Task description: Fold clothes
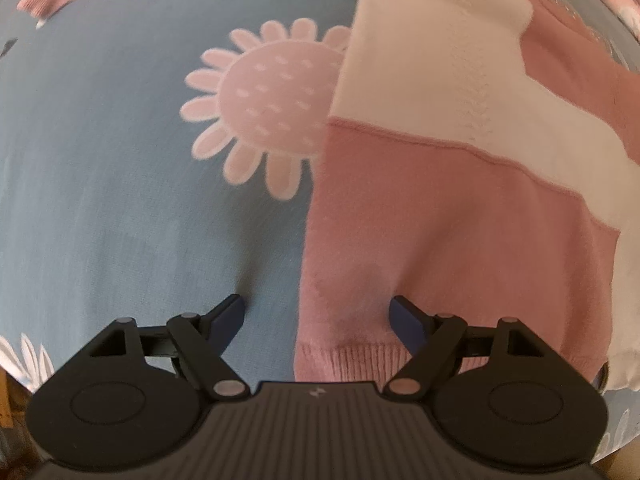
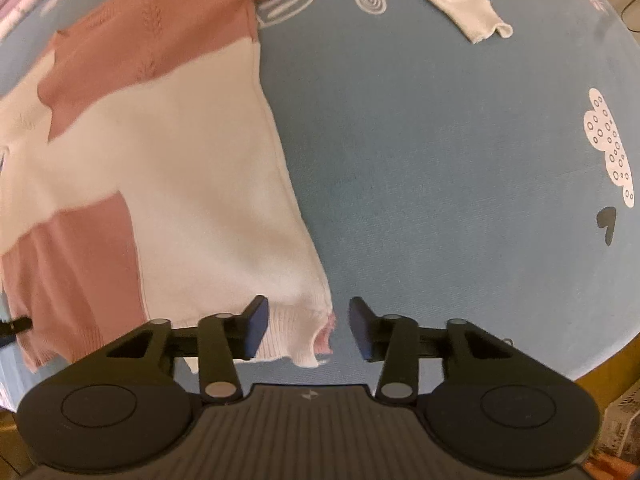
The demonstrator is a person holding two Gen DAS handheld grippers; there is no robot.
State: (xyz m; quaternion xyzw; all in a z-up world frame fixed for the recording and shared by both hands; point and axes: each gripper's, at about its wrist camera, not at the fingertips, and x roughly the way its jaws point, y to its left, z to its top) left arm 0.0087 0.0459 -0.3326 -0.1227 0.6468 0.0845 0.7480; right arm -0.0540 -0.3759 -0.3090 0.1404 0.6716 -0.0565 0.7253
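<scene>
Ribbed hem of the pink-and-cream knitted sweater lies between your right gripper pads, jaws spread, nothing pinched. Your left gripper, also spread, straddles the opposite hem corner. Its body runs away from you across the blue flower-printed cloth.

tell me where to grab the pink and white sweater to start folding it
Take the sweater by the two corners of its ribbed bottom hem, from straight above. It lies flat on the blue cloth, and both open grippers already hang over that hem: the right gripper over the white corner, the left gripper over the pink corner. The thick ribbing there should pinch easily.
</scene>
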